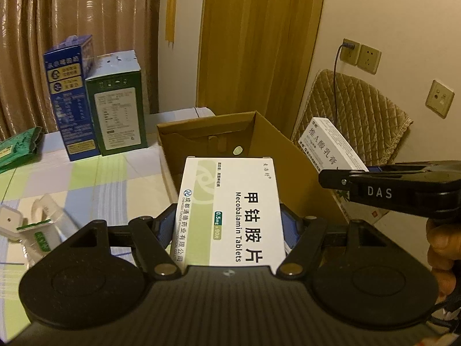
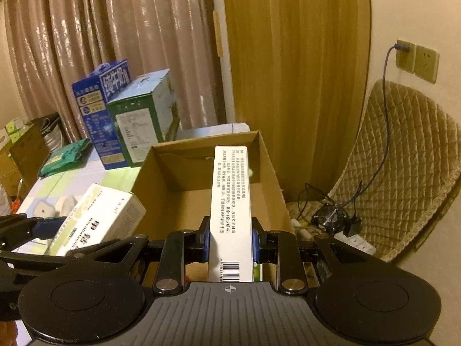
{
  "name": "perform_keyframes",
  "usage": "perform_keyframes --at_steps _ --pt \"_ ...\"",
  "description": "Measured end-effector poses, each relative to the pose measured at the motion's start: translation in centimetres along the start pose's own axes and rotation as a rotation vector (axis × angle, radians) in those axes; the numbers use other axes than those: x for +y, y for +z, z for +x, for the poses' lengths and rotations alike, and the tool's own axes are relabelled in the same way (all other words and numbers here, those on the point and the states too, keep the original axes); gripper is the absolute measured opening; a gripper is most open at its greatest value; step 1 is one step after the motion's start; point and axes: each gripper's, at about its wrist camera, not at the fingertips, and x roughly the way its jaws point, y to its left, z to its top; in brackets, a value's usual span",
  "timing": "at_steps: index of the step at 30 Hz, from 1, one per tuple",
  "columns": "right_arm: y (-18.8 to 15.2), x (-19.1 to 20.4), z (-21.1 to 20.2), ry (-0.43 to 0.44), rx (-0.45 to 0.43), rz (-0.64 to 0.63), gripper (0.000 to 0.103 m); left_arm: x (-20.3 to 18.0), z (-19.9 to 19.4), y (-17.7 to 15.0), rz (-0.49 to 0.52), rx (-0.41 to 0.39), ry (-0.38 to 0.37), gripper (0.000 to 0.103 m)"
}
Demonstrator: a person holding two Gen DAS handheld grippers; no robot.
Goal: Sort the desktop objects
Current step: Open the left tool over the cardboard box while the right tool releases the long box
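Note:
My left gripper (image 1: 229,225) is shut on a white and green Mecobalamin tablet box (image 1: 230,210), flat side up, at the near edge of an open cardboard box (image 1: 291,161). My right gripper (image 2: 230,239) is shut on a long narrow white medicine box (image 2: 230,201), held on edge over the same cardboard box (image 2: 161,199). In the left wrist view the right gripper (image 1: 331,177) reaches in from the right with its white box (image 1: 328,144). The right wrist view shows the tablet box (image 2: 95,222) at the left, held by the left gripper (image 2: 43,227).
A blue carton (image 1: 70,101) and a green carton (image 1: 119,109) stand at the back of the checked tablecloth (image 1: 95,178). A green packet (image 1: 17,147) and white plastic items (image 1: 37,225) lie at the left. A quilted chair (image 2: 403,167), cables and a power strip (image 2: 354,242) are at the right.

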Motion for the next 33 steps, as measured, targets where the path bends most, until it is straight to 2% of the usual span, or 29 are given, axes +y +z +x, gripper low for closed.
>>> perform_keyframes --at_steps 13,15,19,24,29,31,32,33 --pt "0.9 -2.2 3.4 -0.044 0.019 0.03 0.023 -0.5 5.3 1.4 -0.035 -0.005 -0.036 0.068" --pt "0.9 -2.2 3.6 -0.044 0.025 0.028 0.023 -0.1 5.8 1.7 -0.054 -0.009 -0.026 0.073" --pt "0.7 -1.8 3.8 -0.037 0.029 0.013 0.023 0.9 4.9 1.8 -0.031 -0.04 0.003 0.073" --pt "0.7 -0.7 4.3 -0.016 0.034 0.005 0.023 2.9 3.4 1.5 -0.052 -0.045 0.024 0.073" --pt "1.4 1.1 4.7 0.044 0.007 0.01 0.024 5.1 2.2 0.9 -0.086 -0.047 0.046 0.073" --pt "2.0 1.4 4.5 0.051 -0.015 0.034 0.044 5.6 1.8 0.6 -0.088 -0.046 0.058 0.073" --pt "2.3 1.4 4.3 0.055 -0.032 0.049 0.059 5.9 1.5 0.4 -0.087 -0.046 0.065 0.073" --pt "2.6 1.4 3.9 0.062 -0.052 0.061 0.06 6.2 1.3 0.2 -0.087 -0.046 0.071 0.073"
